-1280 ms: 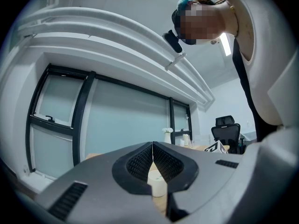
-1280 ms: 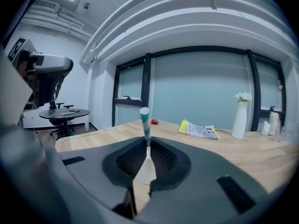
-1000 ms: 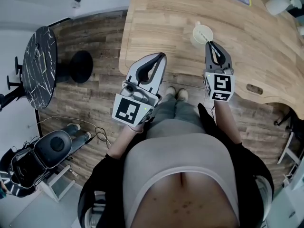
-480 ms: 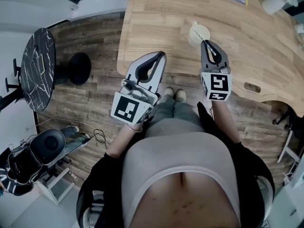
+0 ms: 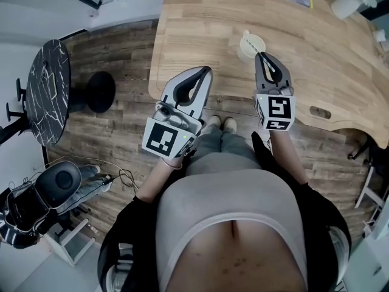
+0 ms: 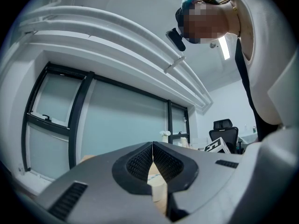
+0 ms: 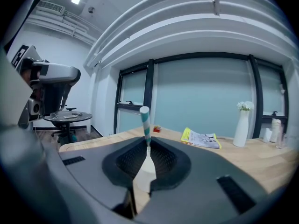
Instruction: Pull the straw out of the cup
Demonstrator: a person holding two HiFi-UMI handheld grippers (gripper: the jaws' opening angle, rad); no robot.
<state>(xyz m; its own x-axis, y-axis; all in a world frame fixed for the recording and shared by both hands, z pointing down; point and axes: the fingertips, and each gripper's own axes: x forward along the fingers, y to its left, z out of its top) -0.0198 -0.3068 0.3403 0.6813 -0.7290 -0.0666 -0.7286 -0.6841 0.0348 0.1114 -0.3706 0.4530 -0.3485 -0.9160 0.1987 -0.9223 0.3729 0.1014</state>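
We see the wooden table (image 5: 200, 29). Our left tool (image 5: 206, 72) hangs at its edge, jaws together and empty. Our right tool (image 5: 261, 55), at the white cup (image 5: 252, 44), is pinched onto the upright striped straw (image 7: 145, 122).

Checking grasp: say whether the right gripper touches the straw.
Cannot tell. Right gripper view: straw rises over the right gripper's shut jaws; neither gap nor contact shows.

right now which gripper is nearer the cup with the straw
The right gripper, its tip almost at the cup; the left gripper is much farther off.
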